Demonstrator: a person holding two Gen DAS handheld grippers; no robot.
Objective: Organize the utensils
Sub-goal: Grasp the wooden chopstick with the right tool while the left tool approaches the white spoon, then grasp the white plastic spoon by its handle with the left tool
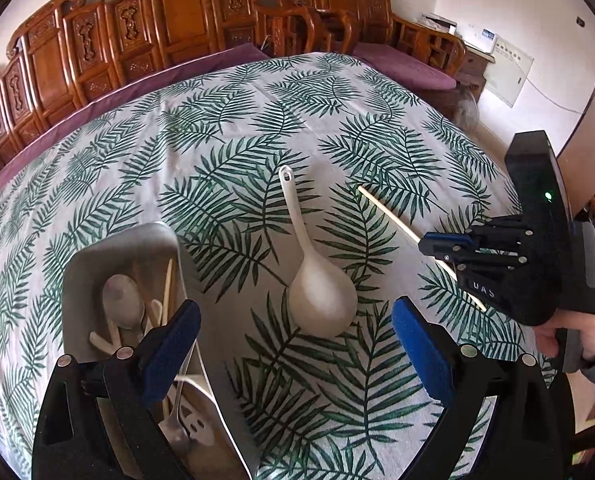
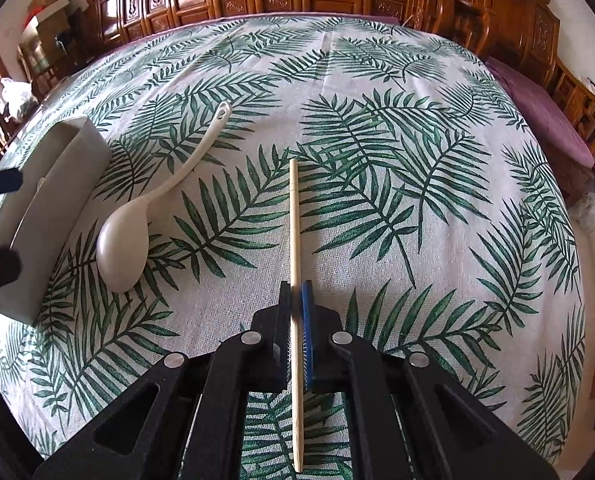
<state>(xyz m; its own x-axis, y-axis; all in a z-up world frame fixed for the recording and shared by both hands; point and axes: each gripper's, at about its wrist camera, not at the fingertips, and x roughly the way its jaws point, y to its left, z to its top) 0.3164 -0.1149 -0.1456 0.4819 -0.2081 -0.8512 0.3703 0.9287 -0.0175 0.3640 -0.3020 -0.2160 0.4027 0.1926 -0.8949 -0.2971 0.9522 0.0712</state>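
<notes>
A white ceramic spoon (image 1: 317,280) lies on the leaf-print tablecloth, bowl toward me; it also shows in the right wrist view (image 2: 133,232). My left gripper (image 1: 297,344) is open and empty, its fingers either side of the spoon's bowl, just short of it. A grey metal box (image 1: 97,256) at the left holds several utensils; it shows in the right wrist view too (image 2: 57,192). My right gripper (image 2: 296,304) is shut on a wooden chopstick (image 2: 295,220), which points away over the cloth. The right gripper (image 1: 429,244) and chopstick (image 1: 385,210) also show at the right of the left wrist view.
The tablecloth (image 2: 417,200) covers the whole table. Carved wooden chairs (image 1: 137,32) with purple cushions (image 2: 537,112) stand along the far side. The person's hand (image 1: 577,336) holds the right gripper at the table's right edge.
</notes>
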